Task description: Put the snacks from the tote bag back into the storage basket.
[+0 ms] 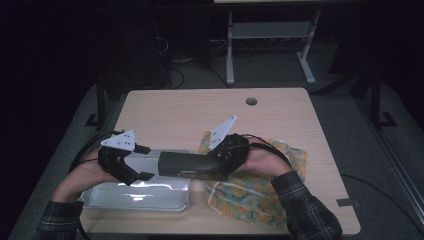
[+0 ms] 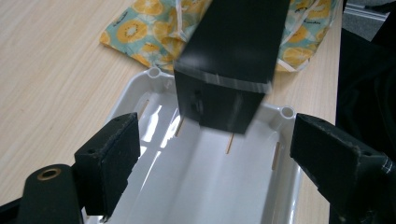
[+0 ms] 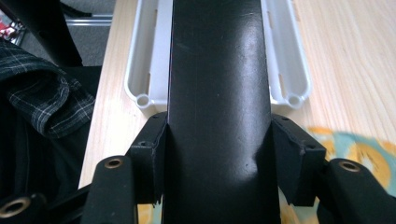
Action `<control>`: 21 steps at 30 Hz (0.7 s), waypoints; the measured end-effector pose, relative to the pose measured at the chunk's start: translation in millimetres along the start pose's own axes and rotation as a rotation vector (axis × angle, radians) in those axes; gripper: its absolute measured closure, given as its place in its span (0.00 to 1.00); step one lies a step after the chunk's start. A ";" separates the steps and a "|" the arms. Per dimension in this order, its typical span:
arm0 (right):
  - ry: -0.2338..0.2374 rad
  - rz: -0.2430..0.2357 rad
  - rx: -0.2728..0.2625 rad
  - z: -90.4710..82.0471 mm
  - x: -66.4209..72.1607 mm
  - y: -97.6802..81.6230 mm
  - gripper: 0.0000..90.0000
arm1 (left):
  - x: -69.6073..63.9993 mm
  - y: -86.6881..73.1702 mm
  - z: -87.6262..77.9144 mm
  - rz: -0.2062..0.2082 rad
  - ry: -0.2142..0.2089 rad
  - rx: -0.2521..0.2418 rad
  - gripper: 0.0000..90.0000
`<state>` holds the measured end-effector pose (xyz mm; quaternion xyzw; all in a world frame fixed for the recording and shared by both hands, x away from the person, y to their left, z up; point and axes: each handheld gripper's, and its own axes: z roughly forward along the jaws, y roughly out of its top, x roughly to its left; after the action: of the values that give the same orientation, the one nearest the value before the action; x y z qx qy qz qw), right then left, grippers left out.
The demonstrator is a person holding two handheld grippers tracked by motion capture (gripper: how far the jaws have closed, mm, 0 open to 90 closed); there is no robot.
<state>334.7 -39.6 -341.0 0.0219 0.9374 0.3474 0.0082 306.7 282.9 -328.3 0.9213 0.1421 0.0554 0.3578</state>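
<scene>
Long black box [image 1: 187, 166] lying level, ends at 3 and 9 o'clock, pinched in right claw [image 3: 217, 158]. Left claw [image 2: 215, 154] wide, holding nothing. Wooden tabletop [image 1: 200, 112], dark room.

Dim room, grey floor [image 1: 280, 75], white-legged bench [image 1: 270, 30] behind — light wooden table [image 1: 200, 107], cable hole [image 1: 251, 101]

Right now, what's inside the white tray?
Inside the white tray, thin brown slots show along the bare glossy walls. The long black box, clamped in the right gripper, hangs over the far end and covers the floor there. The left gripper is open.
</scene>
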 end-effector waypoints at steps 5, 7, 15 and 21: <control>0.002 -0.039 0.034 13.8 2.2 17.9 0.47 | -2.1 4.1 -1.1 0.031 0.010 0.008 0.18; 0.016 -0.045 0.033 19.2 3.4 24.0 0.47 | -3.6 6.1 -0.5 0.039 0.005 0.010 0.18; 0.025 -0.081 0.058 37.6 7.2 45.3 0.47 | -9.7 14.4 10.9 0.099 -0.015 0.053 0.18; 0.024 -0.089 0.065 44.8 8.4 53.8 0.47 | -14.0 19.9 23.2 0.127 -0.031 0.100 0.22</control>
<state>329.6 30.7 -340.0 -0.0240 0.9483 0.3162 0.0118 302.5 249.8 -332.0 0.9459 0.0802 0.0566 0.3093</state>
